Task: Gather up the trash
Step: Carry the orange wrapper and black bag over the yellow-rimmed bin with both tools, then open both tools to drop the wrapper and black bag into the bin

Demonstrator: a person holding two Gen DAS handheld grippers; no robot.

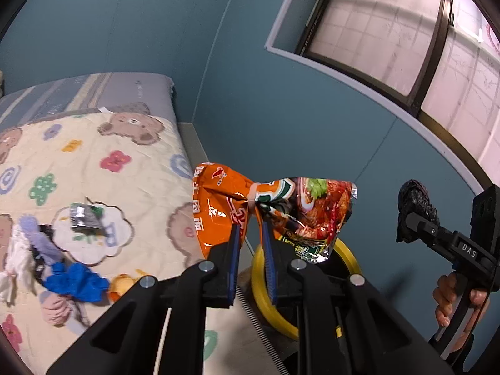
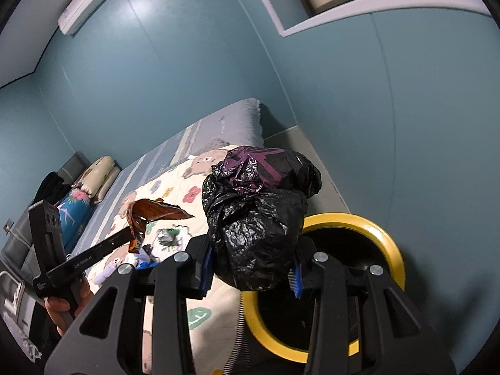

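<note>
In the left wrist view, the wrapper (image 1: 272,215) is held above the bin (image 1: 262,284); the bed (image 1: 93,162) lies at nine o'clock, the bag (image 1: 415,209) at three.

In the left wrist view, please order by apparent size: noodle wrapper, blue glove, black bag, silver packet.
1. noodle wrapper, nearest the camera
2. blue glove
3. black bag and silver packet look alike; unranked.
</note>
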